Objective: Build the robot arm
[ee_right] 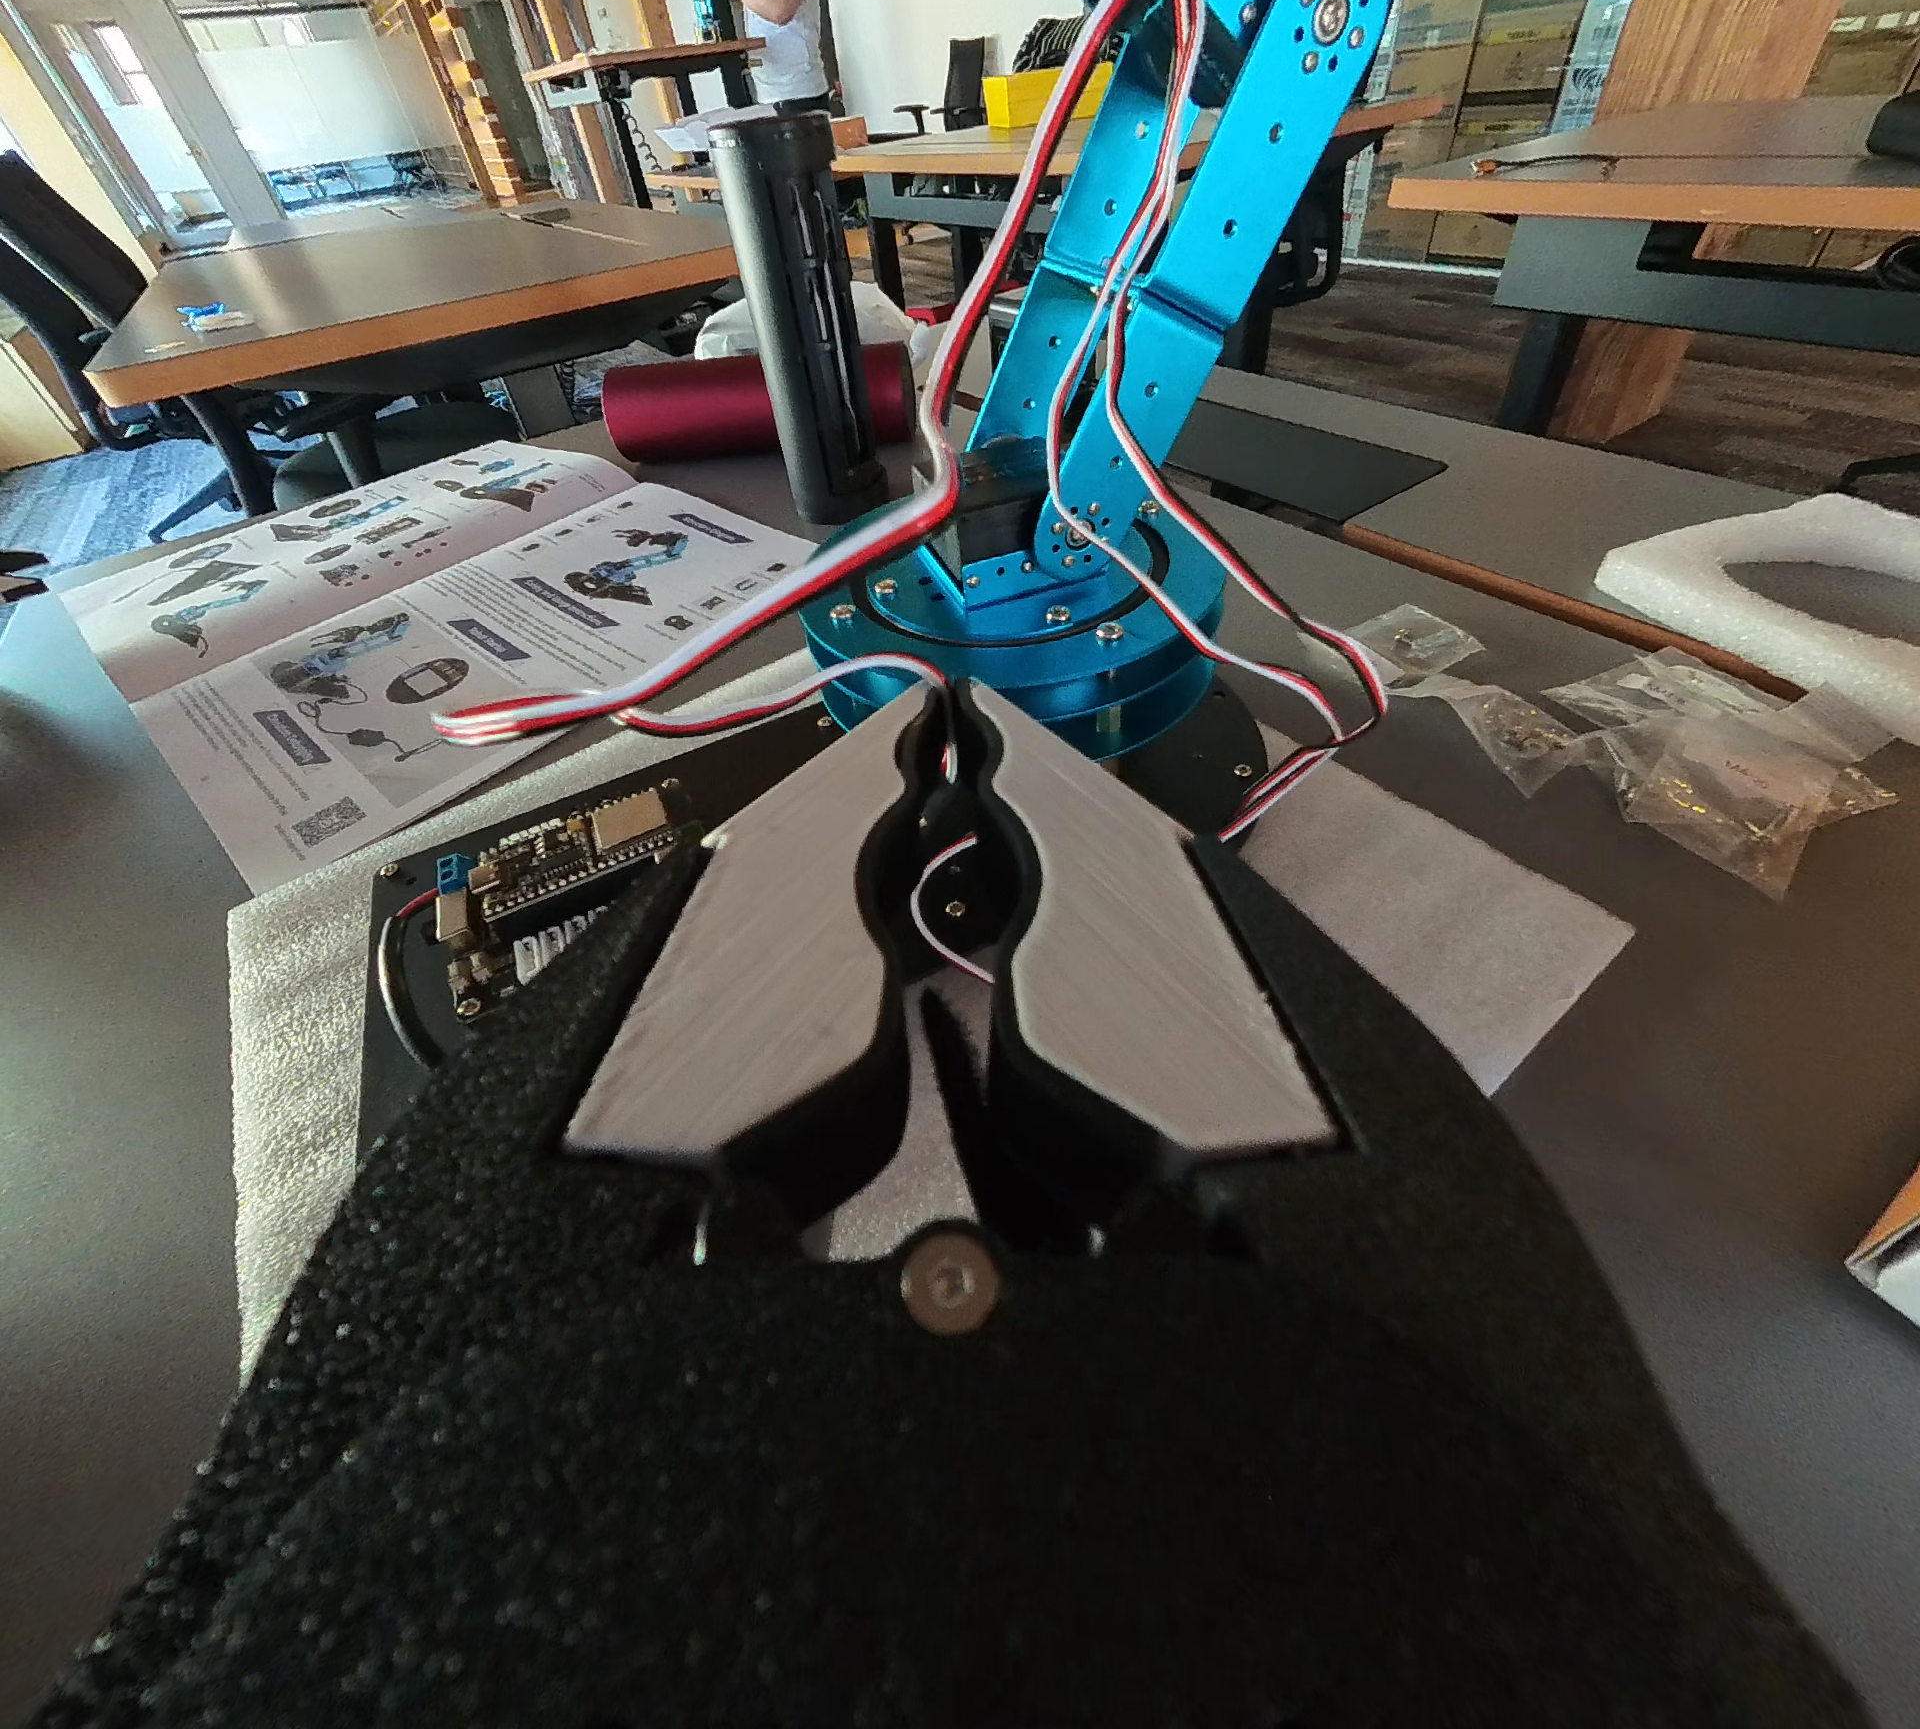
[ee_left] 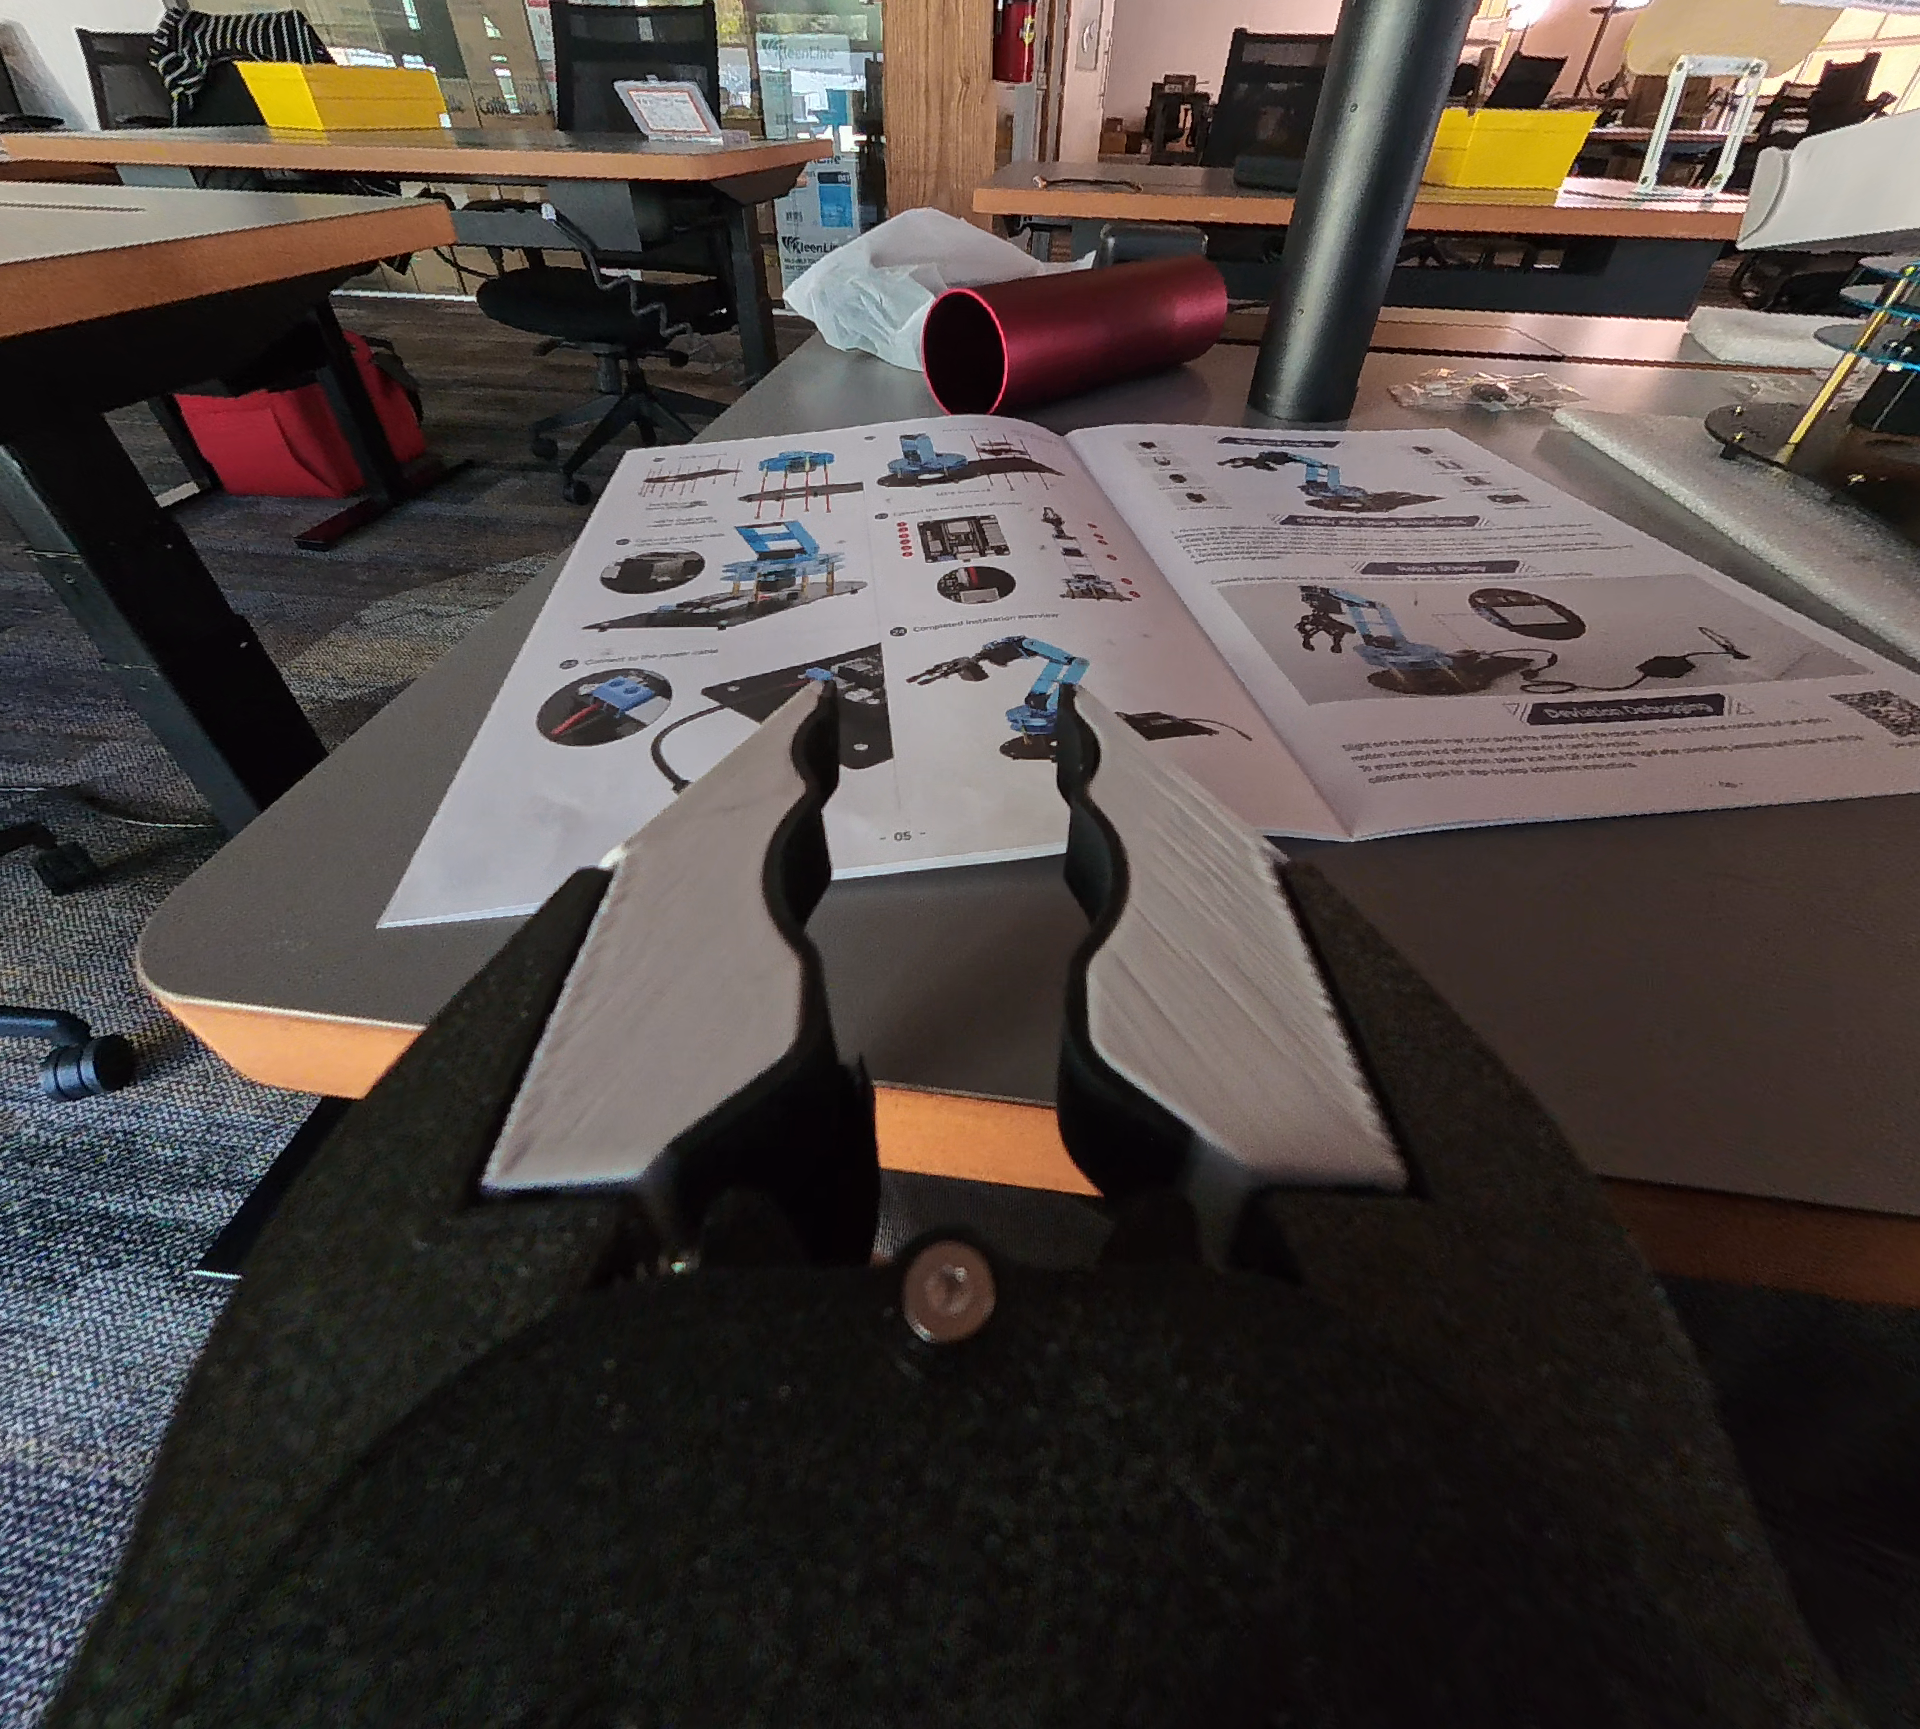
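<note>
While the left tongs (ee_left: 951, 708) gape over a glossy booklet (ee_left: 1039, 619), the right tongs (ee_right: 951, 692) seemingly pinch a striped wire (ee_right: 940, 890)

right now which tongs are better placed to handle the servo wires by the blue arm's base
Right tongs: closed on a servo wire beside the blue arm's base. Left tongs hang open over the manual.
</note>
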Action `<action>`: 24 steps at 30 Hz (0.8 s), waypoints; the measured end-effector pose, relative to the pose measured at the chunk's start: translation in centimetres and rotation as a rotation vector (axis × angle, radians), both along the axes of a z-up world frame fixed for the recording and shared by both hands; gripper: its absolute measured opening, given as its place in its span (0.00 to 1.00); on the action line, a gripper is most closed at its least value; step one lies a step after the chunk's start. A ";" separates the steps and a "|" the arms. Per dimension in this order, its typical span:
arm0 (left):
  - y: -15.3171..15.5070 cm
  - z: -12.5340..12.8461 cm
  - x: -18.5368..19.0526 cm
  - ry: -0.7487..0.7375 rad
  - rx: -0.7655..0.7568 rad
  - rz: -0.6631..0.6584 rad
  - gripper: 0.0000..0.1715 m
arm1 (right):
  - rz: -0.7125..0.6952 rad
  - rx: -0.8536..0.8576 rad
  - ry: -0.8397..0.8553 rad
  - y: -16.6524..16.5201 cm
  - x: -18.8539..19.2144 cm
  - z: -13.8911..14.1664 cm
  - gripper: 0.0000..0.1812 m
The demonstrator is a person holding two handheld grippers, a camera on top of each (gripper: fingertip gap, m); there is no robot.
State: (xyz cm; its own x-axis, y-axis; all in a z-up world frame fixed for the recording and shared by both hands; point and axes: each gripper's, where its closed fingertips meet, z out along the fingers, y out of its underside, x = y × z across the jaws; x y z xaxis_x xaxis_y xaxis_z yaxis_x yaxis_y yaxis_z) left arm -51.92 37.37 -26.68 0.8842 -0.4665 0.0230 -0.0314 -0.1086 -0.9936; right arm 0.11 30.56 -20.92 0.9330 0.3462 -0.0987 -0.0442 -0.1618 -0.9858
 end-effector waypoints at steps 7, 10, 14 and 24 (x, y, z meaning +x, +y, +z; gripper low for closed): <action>0.1 -0.2 0.0 -0.004 -0.010 -0.004 0.24 | -0.002 -0.002 0.005 0.0 0.1 0.0 0.00; 0.1 -0.3 0.0 0.000 -0.018 -0.006 0.24 | -0.001 -0.002 0.003 0.0 0.1 0.0 0.00; 0.1 -0.4 0.1 0.002 -0.018 -0.009 0.24 | -0.001 -0.003 0.002 0.0 0.0 0.0 0.00; 0.1 -0.6 0.2 0.005 -0.029 -0.015 0.24 | 0.001 -0.006 0.000 0.0 0.0 -0.1 0.00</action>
